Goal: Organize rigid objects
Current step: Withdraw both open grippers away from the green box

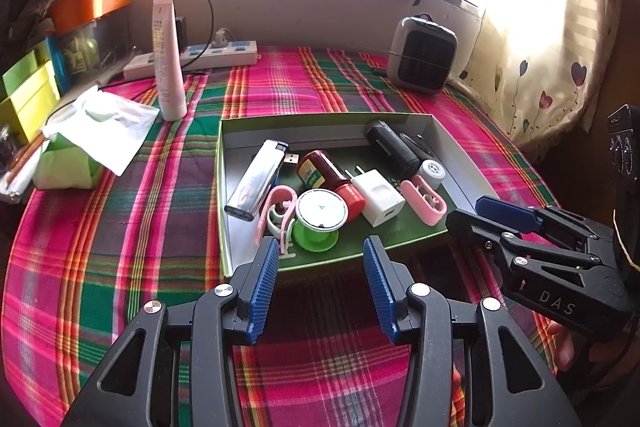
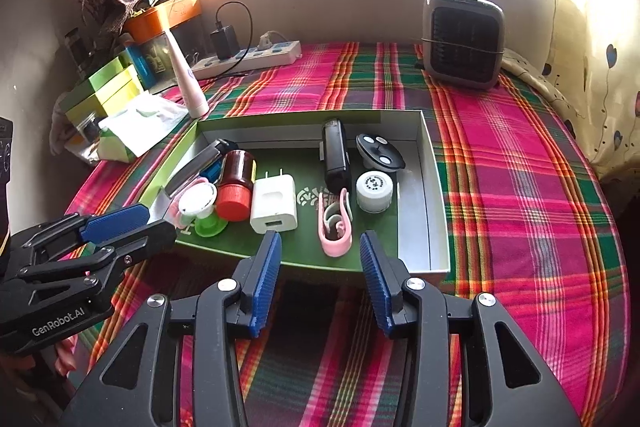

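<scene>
Holding both tools just short of the near edge of a shallow green box [image 1: 460, 163], I keep my left gripper [image 1: 320, 287] with its blue pads spread apart and empty, poised over the plaid-covered surface [image 1: 120, 227]. My right gripper [image 2: 320, 283] is likewise spread wide and grasps nothing; in the left wrist view it enters from the right side, close to the box's near right corner.

Contents of the box, as seen from the left wrist: a silver lighter [image 1: 256, 179] lies diagonally at the left, with a USB stick [image 1: 291, 159] by its far end. A brown bottle with a red cap [image 1: 330, 177] lies on its side near the middle, touching a white charger plug [image 1: 378, 197]. A green-and-white round container [image 1: 320, 219] sits near the front edge, beside a pink clip [image 1: 278, 211]. A second pink clip [image 1: 424, 199] lies to the right of the charger. A black cylinder [image 1: 392, 147] rests toward the far right, and a small white cap [image 1: 432, 173] sits just beside it. In the right wrist view, a black remote fob [image 2: 380, 151] lies behind the cap.

Outside the box: a white tube [image 1: 168, 59] stands upright, a power strip [image 1: 192, 61] lies at the far edge, a tissue pack [image 1: 80, 147] sits at the left, and a small grey heater [image 1: 424, 55] stands at the far right.
</scene>
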